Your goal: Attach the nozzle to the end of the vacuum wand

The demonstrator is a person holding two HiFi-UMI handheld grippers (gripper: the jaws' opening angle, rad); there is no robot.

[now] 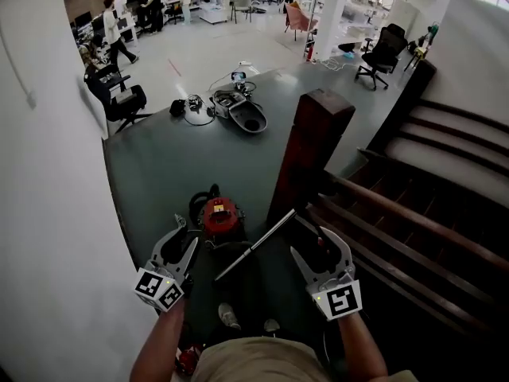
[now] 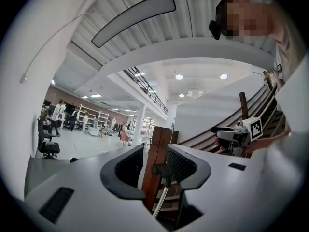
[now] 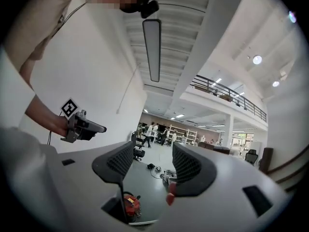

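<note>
White wall (image 1: 48, 213) on the left. My left gripper (image 1: 184, 237) is held just beside it above the grey floor (image 1: 167, 165). Its jaws are apart with nothing gripped; in the left gripper view the wand only shows beyond the gap. Just right of it, on the floor, sits the red vacuum body (image 1: 221, 216). The silver wand (image 1: 254, 245) slants from near that body up and to the right, between the two grippers and touching neither; its dark top end stands in front of the wooden post (image 1: 310, 153). Far across the floor lies a dark grey vacuum part (image 1: 242, 114) among cables; I cannot tell whether it is the nozzle. My right gripper (image 1: 310, 243) is right of the wand, its jaws wide apart and empty. Furthest right, the dark stairs (image 1: 445, 181) rise behind the post.
</note>
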